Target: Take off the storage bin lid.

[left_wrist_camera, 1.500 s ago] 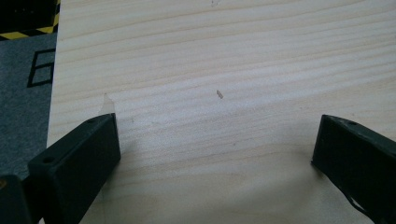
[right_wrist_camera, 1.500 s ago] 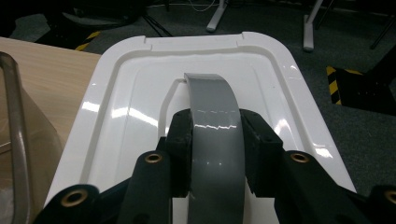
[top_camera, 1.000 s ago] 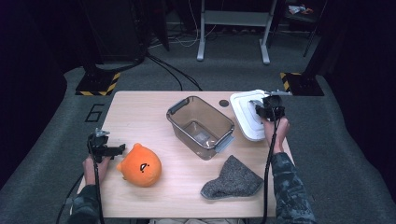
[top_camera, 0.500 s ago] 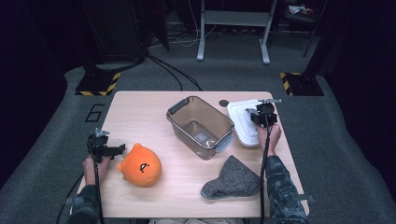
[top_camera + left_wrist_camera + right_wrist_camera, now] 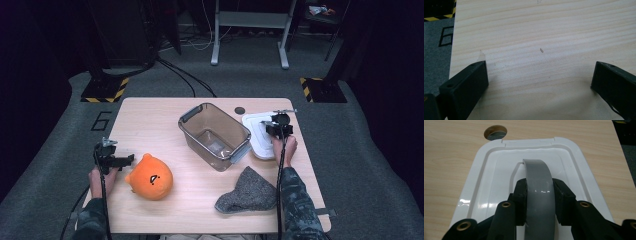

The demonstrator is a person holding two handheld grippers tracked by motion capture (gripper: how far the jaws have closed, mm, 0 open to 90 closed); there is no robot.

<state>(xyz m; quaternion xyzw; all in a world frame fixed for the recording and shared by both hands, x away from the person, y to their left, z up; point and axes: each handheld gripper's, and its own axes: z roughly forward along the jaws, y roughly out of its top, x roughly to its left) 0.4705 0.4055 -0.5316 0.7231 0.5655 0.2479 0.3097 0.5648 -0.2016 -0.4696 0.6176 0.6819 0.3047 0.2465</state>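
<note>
Clamping one white lid's [image 5: 486, 185] single grey handle [image 5: 539, 195]: right gripper [image 5: 539, 195].

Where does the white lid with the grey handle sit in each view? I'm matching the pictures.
High view: the white lid lies at the table's far right, under the right gripper.
Left gripper view: bare table wood; no lid here.
Right gripper view: centre, jaws clamped on its grey handle.
Shared landmark: the round hole beyond the lid.

A large dark figure "6" [image 5: 102, 121] stands on the grey floor mat [image 5: 60, 150], left of the frame's centre, just beside the table's far left corner. No other writing can be read.
</note>
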